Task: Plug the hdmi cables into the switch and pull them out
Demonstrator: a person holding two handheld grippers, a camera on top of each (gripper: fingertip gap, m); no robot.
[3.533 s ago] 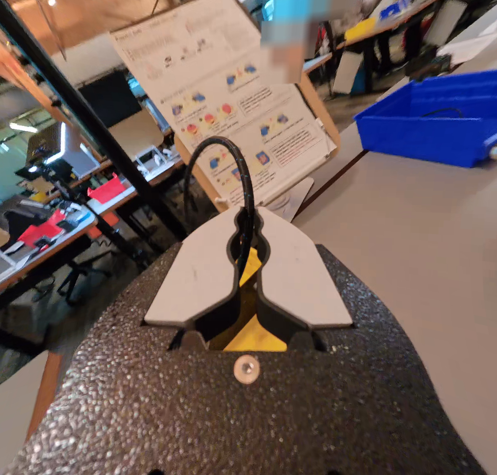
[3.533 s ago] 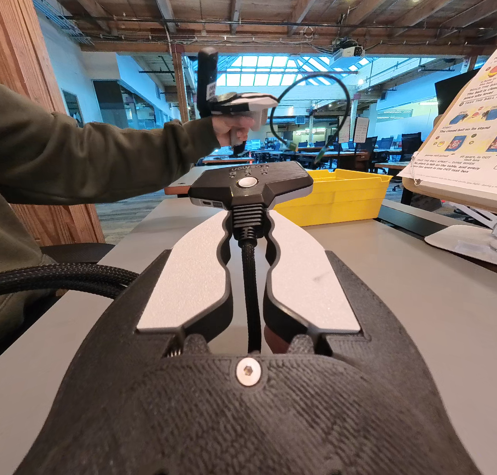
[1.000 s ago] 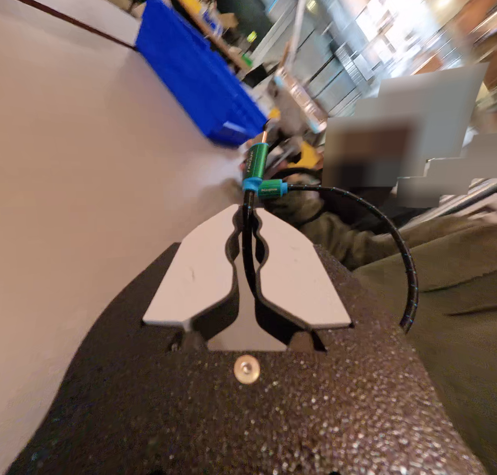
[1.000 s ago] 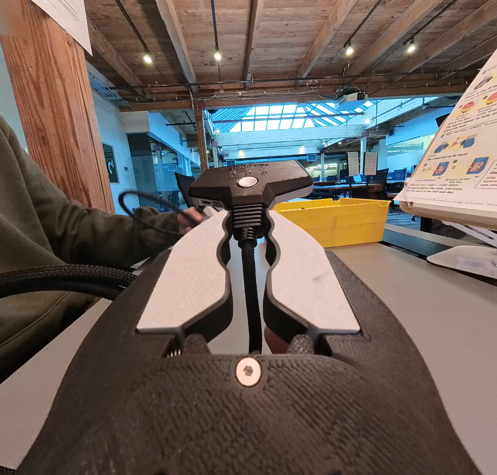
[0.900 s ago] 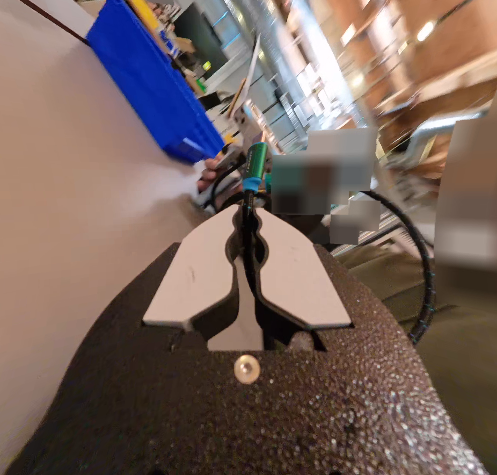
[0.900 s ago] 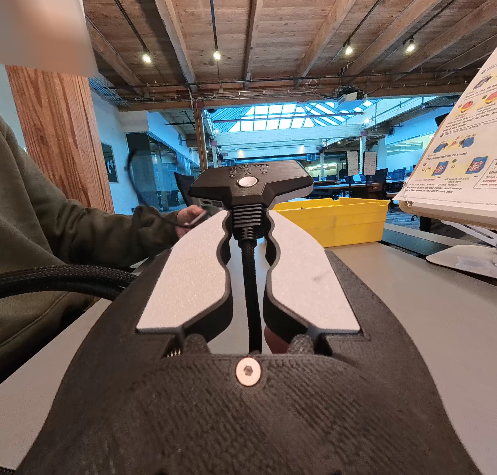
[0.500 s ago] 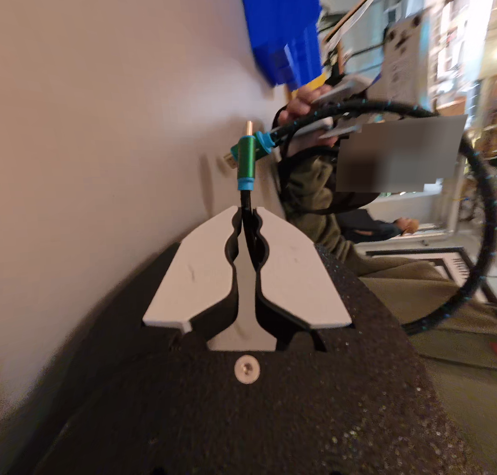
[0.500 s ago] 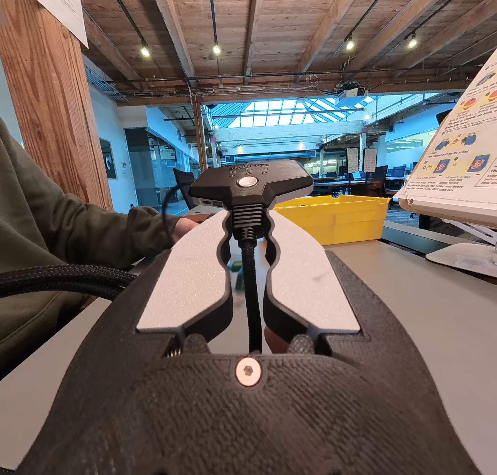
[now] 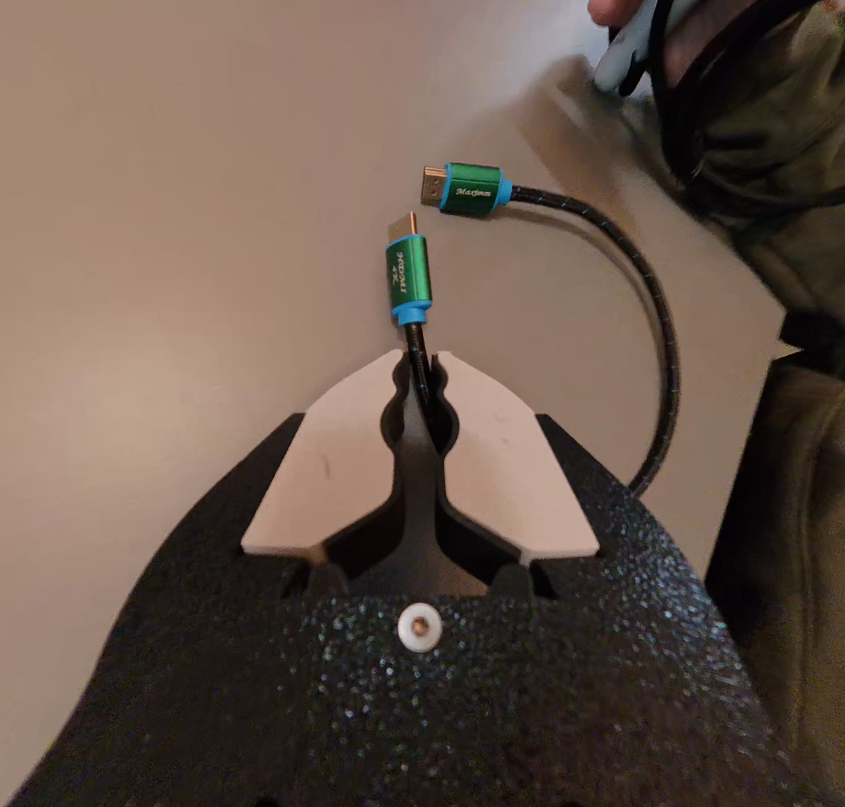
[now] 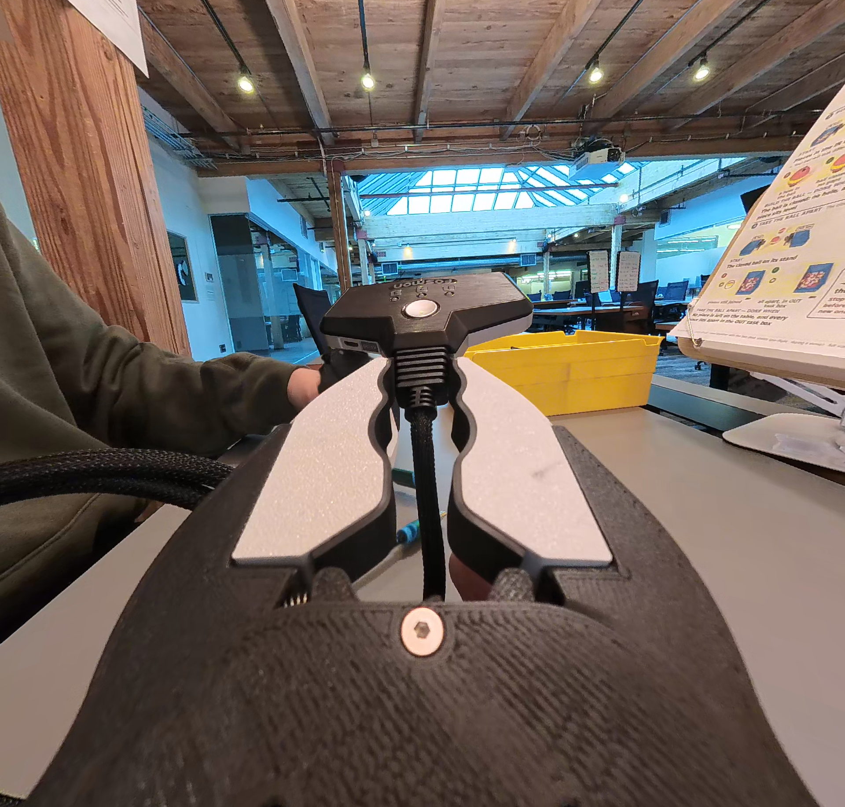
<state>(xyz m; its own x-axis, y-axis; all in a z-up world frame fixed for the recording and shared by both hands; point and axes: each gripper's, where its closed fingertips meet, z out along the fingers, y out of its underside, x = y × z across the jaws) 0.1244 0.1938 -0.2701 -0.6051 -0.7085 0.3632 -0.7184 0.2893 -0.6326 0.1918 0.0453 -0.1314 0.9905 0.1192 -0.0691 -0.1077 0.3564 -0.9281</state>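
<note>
My left gripper [image 9: 419,356] is shut on a black braided HDMI cable [image 9: 417,350], just behind its green plug [image 9: 408,279], which points away from me over the grey table [image 9: 183,190]. The cable's other green plug [image 9: 466,189] lies on the table just beyond, its cord [image 9: 658,309] looping round to the right. My right gripper [image 10: 420,364] is shut on the ribbed neck of the black HDMI switch [image 10: 425,314] and holds it above the table, silver button up. The switch's thick black cord [image 10: 427,488] runs back between the fingers.
A person's green sleeve [image 10: 151,387] and hand reach in from the left beside the switch. A yellow bin [image 10: 567,369] stands behind it. An instruction board on a white stand [image 10: 777,282] is at the right. A wooden post [image 10: 77,190] rises at the left.
My left gripper swung round and down from facing the room to looking down at the table, the cable still in it. Its free plug now lies on the table. The right gripper barely moved.
</note>
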